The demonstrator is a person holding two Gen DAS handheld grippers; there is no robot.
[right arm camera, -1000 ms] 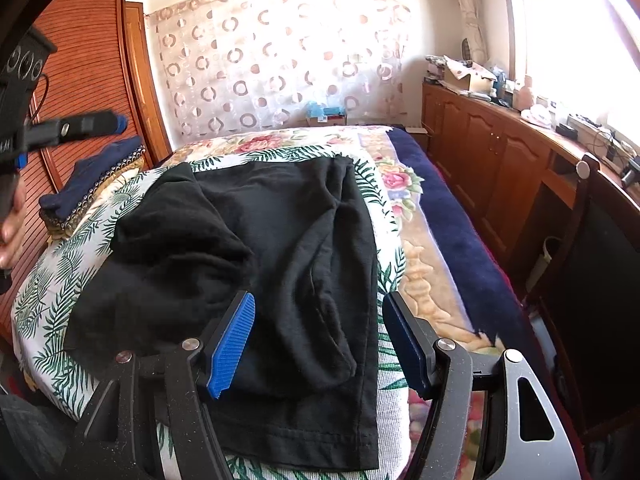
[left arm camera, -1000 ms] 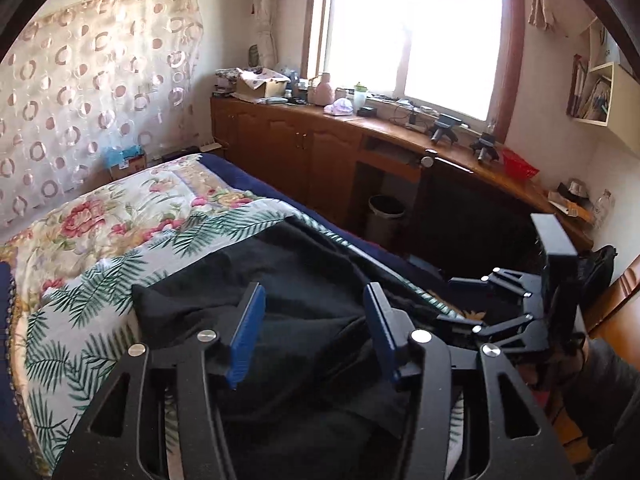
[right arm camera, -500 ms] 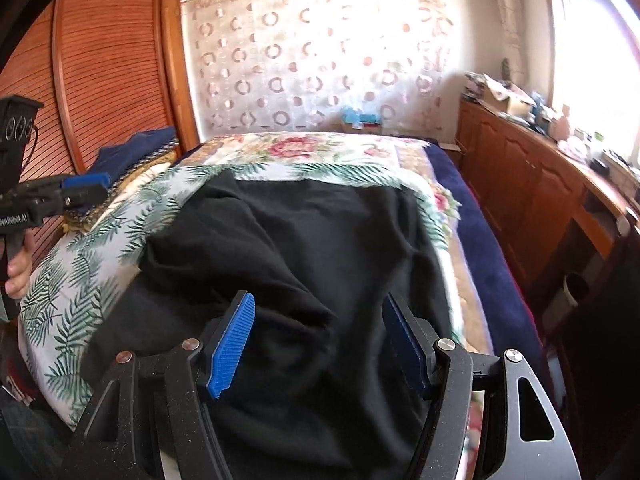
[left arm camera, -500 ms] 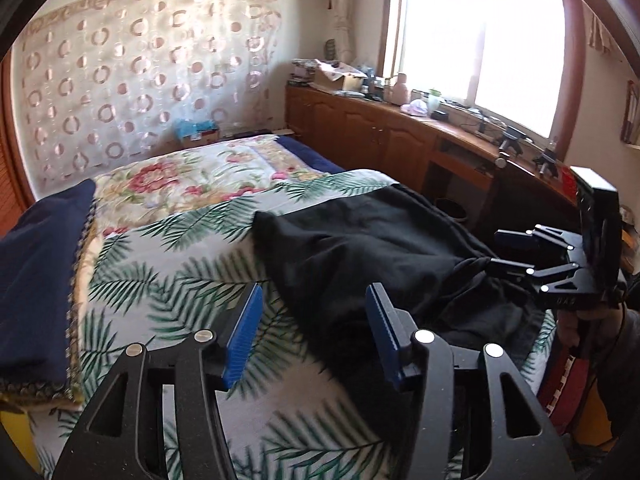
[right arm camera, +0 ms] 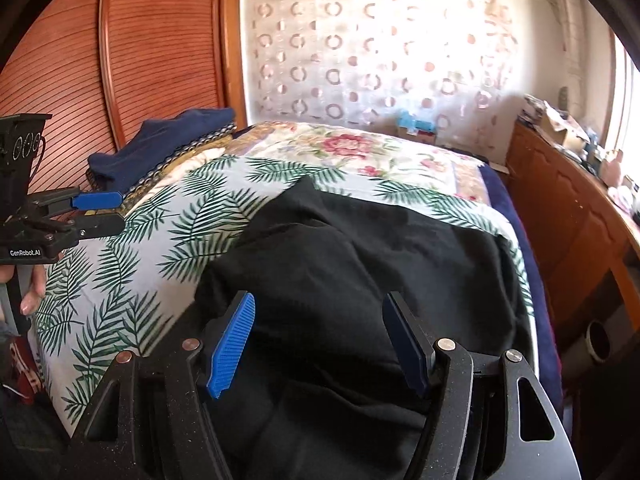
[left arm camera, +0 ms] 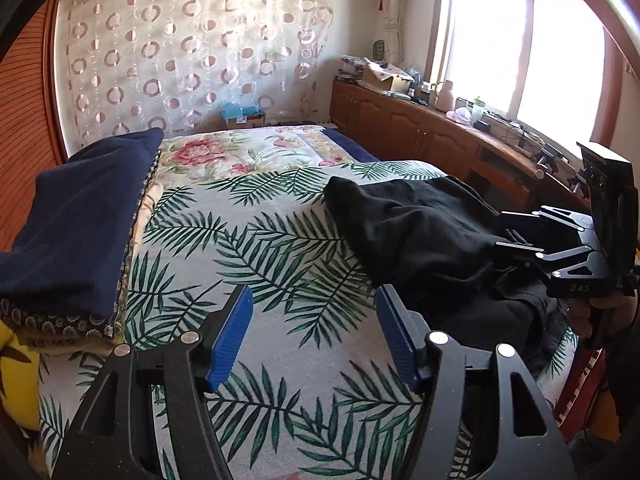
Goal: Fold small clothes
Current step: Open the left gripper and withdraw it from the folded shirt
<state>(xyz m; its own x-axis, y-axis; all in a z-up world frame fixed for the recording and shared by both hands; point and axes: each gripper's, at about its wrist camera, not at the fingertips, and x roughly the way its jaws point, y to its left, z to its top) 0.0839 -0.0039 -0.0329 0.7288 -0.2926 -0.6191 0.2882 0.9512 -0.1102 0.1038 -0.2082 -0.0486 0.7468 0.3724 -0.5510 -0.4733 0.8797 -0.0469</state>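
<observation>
Bed (left arm camera: 280,360): palm-leaf sheet. Black garment (left arm camera: 432,236) lies crumpled at frame right; folded navy blanket (left arm camera: 80,224) rests at left edge.

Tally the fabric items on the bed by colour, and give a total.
Black garment: 1
Navy folded blanket: 1
Palm-leaf print sheet: 1
Floral quilt: 1
Total: 4
</observation>
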